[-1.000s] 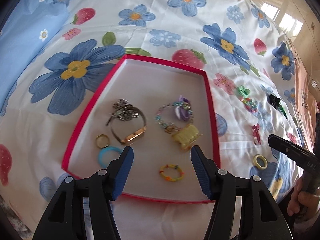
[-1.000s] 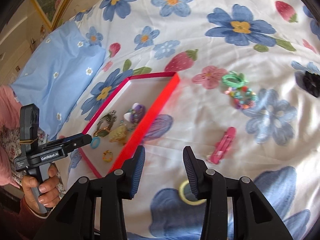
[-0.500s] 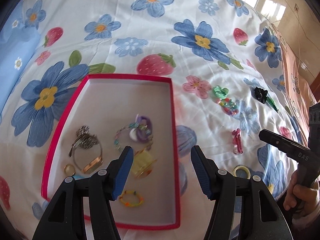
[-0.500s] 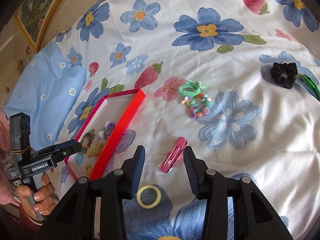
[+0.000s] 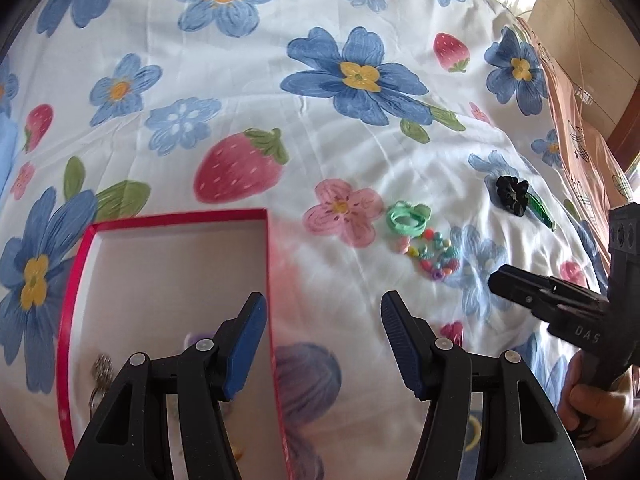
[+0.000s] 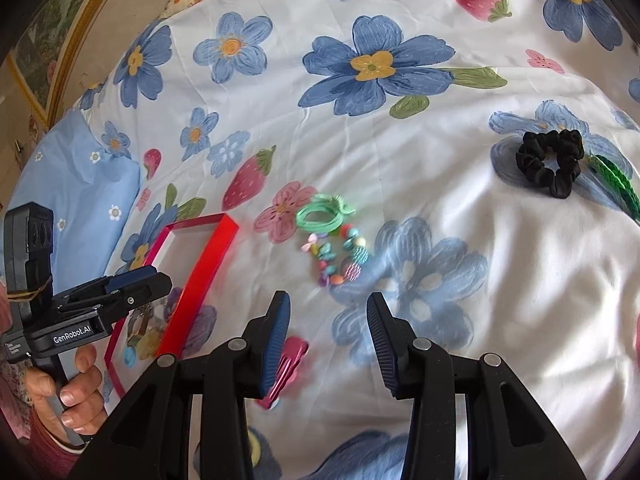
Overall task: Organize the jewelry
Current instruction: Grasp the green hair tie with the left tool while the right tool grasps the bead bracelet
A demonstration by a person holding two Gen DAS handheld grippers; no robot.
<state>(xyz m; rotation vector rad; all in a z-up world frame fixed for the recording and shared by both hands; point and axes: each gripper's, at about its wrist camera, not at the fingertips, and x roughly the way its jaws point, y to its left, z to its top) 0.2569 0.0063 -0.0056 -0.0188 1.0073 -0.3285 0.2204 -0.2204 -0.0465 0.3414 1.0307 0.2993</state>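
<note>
Lying on a bed covered with a white sheet [image 6: 520, 280] printed with blue flowers and strawberries, the jewelry is split between a red-rimmed box [image 5: 267, 264] and the bare fabric beside it. Inside the box, at its near end, a few pieces show only partly behind the left gripper [image 5: 322, 340], among them a silvery metal piece [image 5: 102, 368]. Both fingers [image 5: 248, 344] of that gripper stand apart with nothing between them, hovering over the box's right wall. Out on the sheet, a green hair tie [image 6: 322, 214] touches a multicoloured bead bracelet [image 6: 340, 258], and further right a black scrunchie [image 6: 550, 162] lies just beside a green braided piece [image 6: 616, 180]. A pink hair clip [image 6: 286, 368] sits near the right gripper [image 6: 328, 340], partly hidden behind its left finger; the fingers are parted and empty, pointing down at a faded blue flower. 2 hands show at the picture edges, each wrapped around a gripper handle: the left hand [image 6: 68, 392] and the right hand [image 5: 592, 396].
</note>
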